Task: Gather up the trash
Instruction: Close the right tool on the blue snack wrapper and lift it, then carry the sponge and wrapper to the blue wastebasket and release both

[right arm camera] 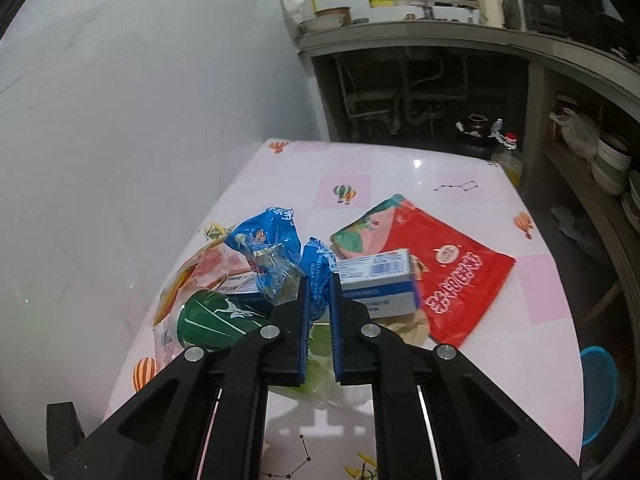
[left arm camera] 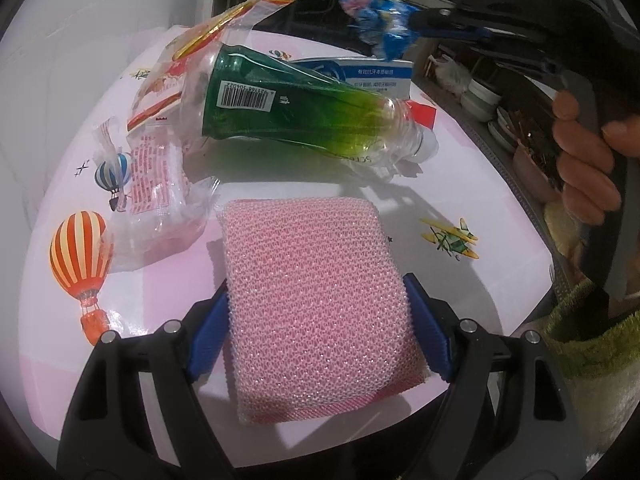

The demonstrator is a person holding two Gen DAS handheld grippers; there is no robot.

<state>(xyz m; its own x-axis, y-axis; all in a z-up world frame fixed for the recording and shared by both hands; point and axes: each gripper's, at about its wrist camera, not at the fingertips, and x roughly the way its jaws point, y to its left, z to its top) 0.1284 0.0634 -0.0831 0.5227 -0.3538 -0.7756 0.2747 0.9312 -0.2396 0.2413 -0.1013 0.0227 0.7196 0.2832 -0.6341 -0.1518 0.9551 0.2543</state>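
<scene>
My left gripper (left arm camera: 318,304) is shut on a pink mesh scouring sponge (left arm camera: 316,280) resting on the pink table (left arm camera: 460,184). My right gripper (right arm camera: 319,280) is shut on a crumpled blue plastic wrapper (right arm camera: 272,248) and holds it above the table; it also shows in the left wrist view (left arm camera: 372,16). A crushed green plastic bottle (left arm camera: 296,116) lies on its side beyond the sponge, also in the right wrist view (right arm camera: 208,320). Clear wrappers with red print (left arm camera: 160,192) lie left of the sponge. A white and blue box (right arm camera: 380,284) and a red pouch (right arm camera: 448,276) lie on the table.
A white tiled wall (right arm camera: 140,100) runs along the table's left side. A concrete counter (right arm camera: 440,36) with a sink, bowls and a yellow bottle stands behind. Shelves with stacked bowls (right arm camera: 612,160) are at right. A blue bin (right arm camera: 598,392) sits on the floor right of the table.
</scene>
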